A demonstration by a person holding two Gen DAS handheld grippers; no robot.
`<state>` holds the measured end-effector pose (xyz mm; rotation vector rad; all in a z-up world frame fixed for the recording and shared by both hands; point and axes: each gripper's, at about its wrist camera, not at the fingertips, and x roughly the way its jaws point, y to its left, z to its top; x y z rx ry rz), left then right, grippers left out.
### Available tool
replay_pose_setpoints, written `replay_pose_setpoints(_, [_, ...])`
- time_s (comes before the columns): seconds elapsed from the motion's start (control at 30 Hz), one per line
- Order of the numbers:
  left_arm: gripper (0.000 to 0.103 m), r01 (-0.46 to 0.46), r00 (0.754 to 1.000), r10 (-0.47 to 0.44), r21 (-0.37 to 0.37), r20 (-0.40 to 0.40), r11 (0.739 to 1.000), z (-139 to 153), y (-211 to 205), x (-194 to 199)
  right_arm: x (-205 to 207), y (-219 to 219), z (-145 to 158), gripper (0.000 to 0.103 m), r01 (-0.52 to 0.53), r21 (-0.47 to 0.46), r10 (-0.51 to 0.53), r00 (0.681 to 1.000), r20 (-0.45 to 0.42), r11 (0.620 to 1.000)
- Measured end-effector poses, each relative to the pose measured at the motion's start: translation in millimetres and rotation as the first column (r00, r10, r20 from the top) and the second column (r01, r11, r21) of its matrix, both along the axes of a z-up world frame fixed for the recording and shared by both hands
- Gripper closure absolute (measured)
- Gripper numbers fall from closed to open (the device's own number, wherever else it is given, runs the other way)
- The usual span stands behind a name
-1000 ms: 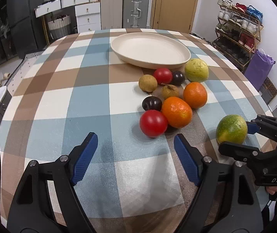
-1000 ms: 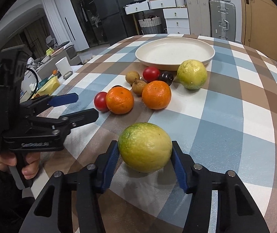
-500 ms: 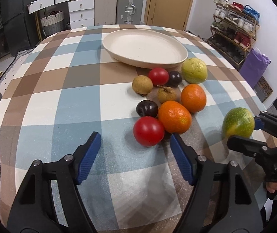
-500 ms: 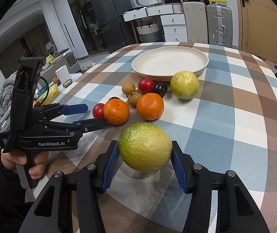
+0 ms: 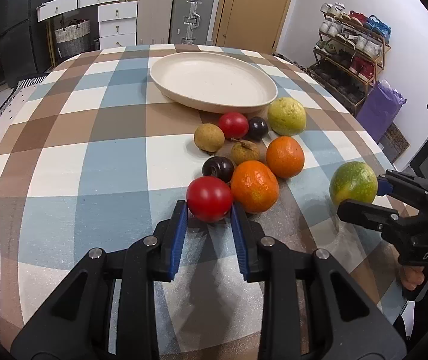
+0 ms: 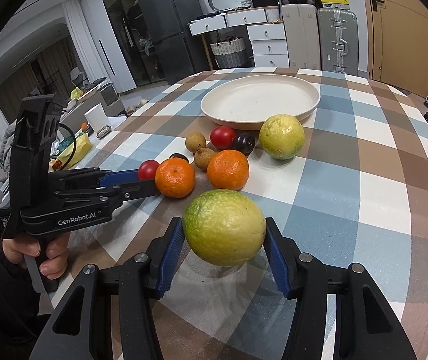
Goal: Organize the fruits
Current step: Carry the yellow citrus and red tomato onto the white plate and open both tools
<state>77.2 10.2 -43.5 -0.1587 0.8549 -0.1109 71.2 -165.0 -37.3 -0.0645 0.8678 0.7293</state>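
A: Where is this?

B: A checked tablecloth (image 5: 94, 156) in blue, brown and white, with drawers and suitcases behind it. A cream plate (image 5: 214, 81) sits far ahead of both grippers.

A: How does the held fruit lie?

B: The green-yellow citrus (image 6: 224, 226) is clamped in the right gripper (image 6: 224, 252), its long axis running across from pad to pad, and it is lifted clear of the cloth.

A: And the left?

B: A second ago the left gripper (image 5: 209, 219) stood wide open short of the pile; now its blue pads are closed on the near red tomato (image 5: 209, 198). A mandarin (image 5: 254, 186) touches that tomato on its right and a dark plum (image 5: 218, 168) sits just beyond it.

A: Room to move?

B: Bare cloth lies left of the left gripper, and to the right of the right one out to the table edge
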Motion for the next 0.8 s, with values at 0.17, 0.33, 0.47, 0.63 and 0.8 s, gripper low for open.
replay_pose_setpoints(0.17, [0.077,-0.019,0.999,0.019,-0.011,0.032,1.0,13.0,5.5,-4.8,3.9,-1.3,7.4,0.049,0.003,0.008,-0.003,1.0,0.017,1.0])
replay_pose_setpoints(0.33, [0.076,-0.037,0.996,0.039,-0.024,0.083,0.999,31.7,9.6,-4.2,14.9,-4.3,19.0,0.049,0.016,0.032,-0.017,0.999,0.042,0.999])
replay_pose_setpoints(0.47, [0.076,-0.037,0.993,0.041,-0.029,0.114,0.999,43.4,8.9,1.4,27.8,-6.3,29.5,0.049,0.032,0.048,-0.035,0.997,0.065,0.998])
replay_pose_setpoints(0.63, [0.076,-0.029,0.99,0.03,-0.004,0.141,1.0,54.6,1.3,11.3,47.5,-9.5,40.1,0.049,0.054,0.07,-0.059,0.995,0.083,0.996])
replay_pose_setpoints(0.8, [0.076,-0.02,0.987,0.018,0.011,0.157,1.0,59.0,-4.3,26.4,61.8,-9.0,48.5,0.049,0.072,0.083,-0.08,0.992,0.1,0.994])
